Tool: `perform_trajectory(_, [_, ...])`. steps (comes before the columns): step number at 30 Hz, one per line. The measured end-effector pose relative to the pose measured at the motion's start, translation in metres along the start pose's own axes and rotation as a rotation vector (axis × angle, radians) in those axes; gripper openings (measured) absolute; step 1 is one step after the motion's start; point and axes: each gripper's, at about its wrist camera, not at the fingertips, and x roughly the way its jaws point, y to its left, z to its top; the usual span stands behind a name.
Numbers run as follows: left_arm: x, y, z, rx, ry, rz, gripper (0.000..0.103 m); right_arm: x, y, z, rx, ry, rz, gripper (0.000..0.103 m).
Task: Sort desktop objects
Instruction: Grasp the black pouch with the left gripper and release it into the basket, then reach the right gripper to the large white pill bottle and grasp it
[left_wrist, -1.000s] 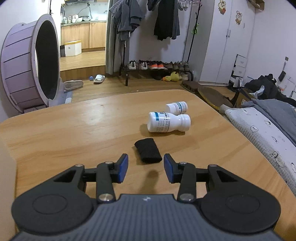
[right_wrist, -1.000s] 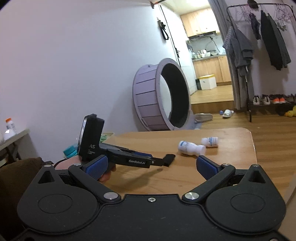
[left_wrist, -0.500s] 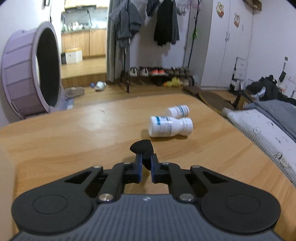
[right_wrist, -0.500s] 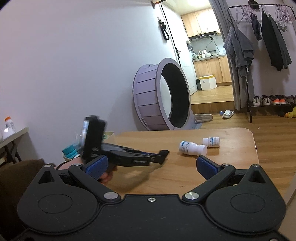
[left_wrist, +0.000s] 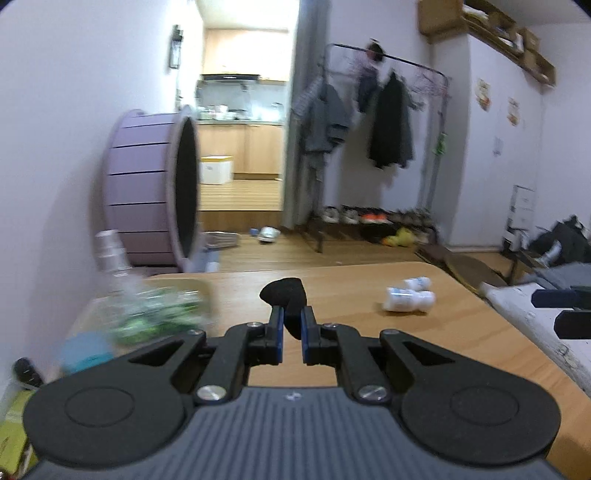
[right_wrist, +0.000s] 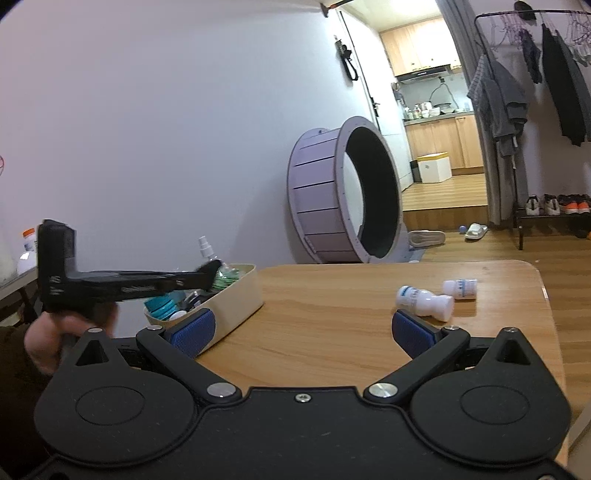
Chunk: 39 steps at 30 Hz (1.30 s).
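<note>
Above the beige bin (right_wrist: 236, 301), the left hand-held gripper (left_wrist: 291, 325) clamps a black pouch (left_wrist: 286, 295); the right hand-held gripper (right_wrist: 302, 330) gapes empty.

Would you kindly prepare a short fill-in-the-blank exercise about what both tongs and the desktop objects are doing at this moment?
1. The left tongs are shut on a small ____ object.
2. The right tongs are ____ and hold nothing.
3. The two white bottles are ____ on the wooden table, not standing.
4. The beige bin sits near the table's ____ edge in the right wrist view.

Missing words: black; open; lying; left
</note>
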Motion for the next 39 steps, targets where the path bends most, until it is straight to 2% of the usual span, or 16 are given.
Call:
perform_trajectory(5, [-0.005, 0.026, -0.010, -0.023, 0.031, 0.051, 0.009, 0.012, 0.009, -0.003, -0.019, 0.034, 0.012, 0.103])
perform_trajectory(10, [0.007, 0.030, -0.017, 0.022, 0.078, 0.114, 0.014, 0.019, 0.015, -0.005, -0.032, 0.057, 0.010, 0.103])
perform_trajectory(12, [0.006, 0.031, -0.018, 0.029, 0.075, 0.117, 0.016, 0.021, 0.015, -0.005, -0.031, 0.061, 0.007, 0.103])
perform_trajectory(15, [0.001, 0.030, -0.017, 0.039, 0.062, 0.114, 0.023, 0.023, 0.014, -0.006, -0.028, 0.066, -0.004, 0.103])
perform_trajectory(17, [-0.003, 0.029, -0.018, 0.053, 0.056, 0.114, 0.033, 0.024, 0.012, -0.006, -0.025, 0.067, -0.009, 0.103])
perform_trajectory(20, [-0.010, 0.028, -0.022, 0.063, 0.049, 0.100, 0.039, 0.024, 0.012, -0.006, -0.028, 0.065, -0.012, 0.103])
perform_trajectory(23, [-0.013, 0.025, -0.022, 0.046, 0.038, 0.053, 0.039, 0.023, 0.011, -0.006, -0.039, 0.059, -0.025, 0.103])
perform_trajectory(27, [-0.017, 0.013, -0.022, 0.017, 0.017, -0.059, 0.042, 0.026, -0.001, -0.003, -0.039, 0.048, -0.069, 0.103])
perform_trajectory(31, [-0.013, -0.005, -0.028, 0.028, 0.031, -0.164, 0.045, 0.034, -0.017, 0.000, -0.070, 0.045, -0.135, 0.103])
perform_trajectory(36, [-0.006, -0.019, -0.036, 0.038, 0.057, -0.249, 0.046, 0.054, -0.043, 0.000, -0.122, 0.076, -0.177, 0.103])
perform_trajectory(39, [-0.003, -0.023, -0.041, 0.041, 0.066, -0.268, 0.046, 0.065, -0.049, 0.004, -0.211, 0.074, -0.157, 0.103])
